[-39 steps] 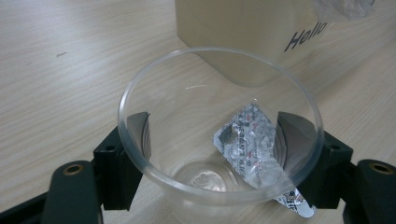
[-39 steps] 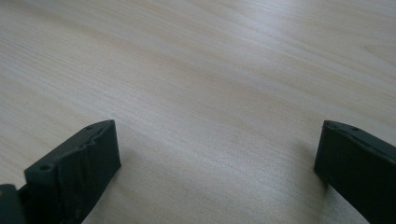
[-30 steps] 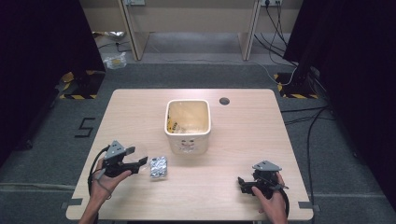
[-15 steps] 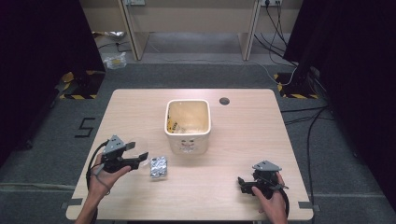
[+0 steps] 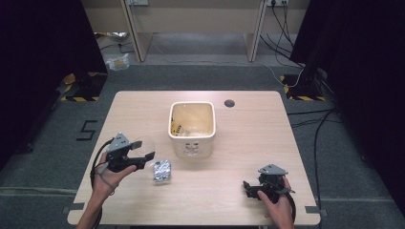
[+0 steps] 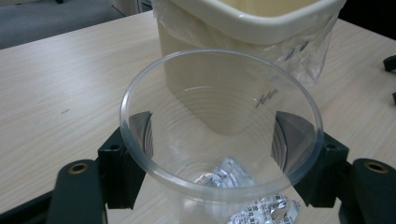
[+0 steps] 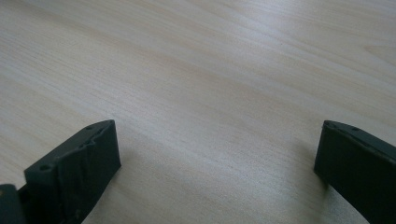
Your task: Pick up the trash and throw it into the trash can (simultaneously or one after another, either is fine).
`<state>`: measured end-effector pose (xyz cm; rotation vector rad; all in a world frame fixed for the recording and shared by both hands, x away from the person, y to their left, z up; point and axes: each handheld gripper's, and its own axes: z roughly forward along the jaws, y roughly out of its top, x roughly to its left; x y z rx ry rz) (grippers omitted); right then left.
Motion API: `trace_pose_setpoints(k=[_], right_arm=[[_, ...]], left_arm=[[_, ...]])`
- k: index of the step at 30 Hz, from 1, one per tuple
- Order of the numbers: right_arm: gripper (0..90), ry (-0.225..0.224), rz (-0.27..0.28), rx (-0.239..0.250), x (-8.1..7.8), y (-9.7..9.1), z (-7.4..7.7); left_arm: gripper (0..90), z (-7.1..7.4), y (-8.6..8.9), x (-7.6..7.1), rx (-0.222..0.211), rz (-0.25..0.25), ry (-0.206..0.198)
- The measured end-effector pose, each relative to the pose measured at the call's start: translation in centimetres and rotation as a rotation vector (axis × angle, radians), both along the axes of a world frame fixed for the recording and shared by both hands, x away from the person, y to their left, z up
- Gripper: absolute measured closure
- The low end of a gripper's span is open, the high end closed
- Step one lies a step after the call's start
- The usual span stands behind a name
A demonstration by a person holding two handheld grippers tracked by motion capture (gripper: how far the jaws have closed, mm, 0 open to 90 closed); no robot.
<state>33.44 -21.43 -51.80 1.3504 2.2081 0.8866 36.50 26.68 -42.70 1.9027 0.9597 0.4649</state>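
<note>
My left gripper (image 5: 144,152) (image 6: 215,133) is shut on a clear plastic cup (image 6: 219,140), one jaw pressing on each side of it, just above the table. The cup (image 5: 142,145) shows faintly at the left side of the table in the high view. A crumpled silver blister pack (image 5: 161,171) (image 6: 261,212) lies on the table right of the gripper, below the cup's bottom. A cream bin (image 5: 192,126) (image 6: 243,23) lined with a plastic bag stands in the middle. My right gripper (image 5: 247,187) (image 7: 215,154) rests low over the wood at the front right, open, nothing between its jaws.
The light wooden table (image 5: 267,138) has a round cable hole (image 5: 229,102) behind the bin. Some yellowish scraps lie inside the bin. Grey carpet surrounds the table, with cables and desk legs at the back.
The left gripper has risen a little with the cup in it. The blister pack, the bin and the right gripper have stayed where they were.
</note>
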Motion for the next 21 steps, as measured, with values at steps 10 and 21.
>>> trace_pose_setpoints(k=[10, 21], right_arm=[[0.3, 0.0, -0.001, 0.0, 0.0, 0.0, 0.0], [0.3, 0.002, -0.001, 0.0, 0.0, 0.0, 0.0]], left_arm=[[29.0, 1.4, 0.0, 0.6, -0.015, -0.002, -0.008], [29.1, 3.2, -0.2, 1.5, -0.023, -0.012, -0.023]])
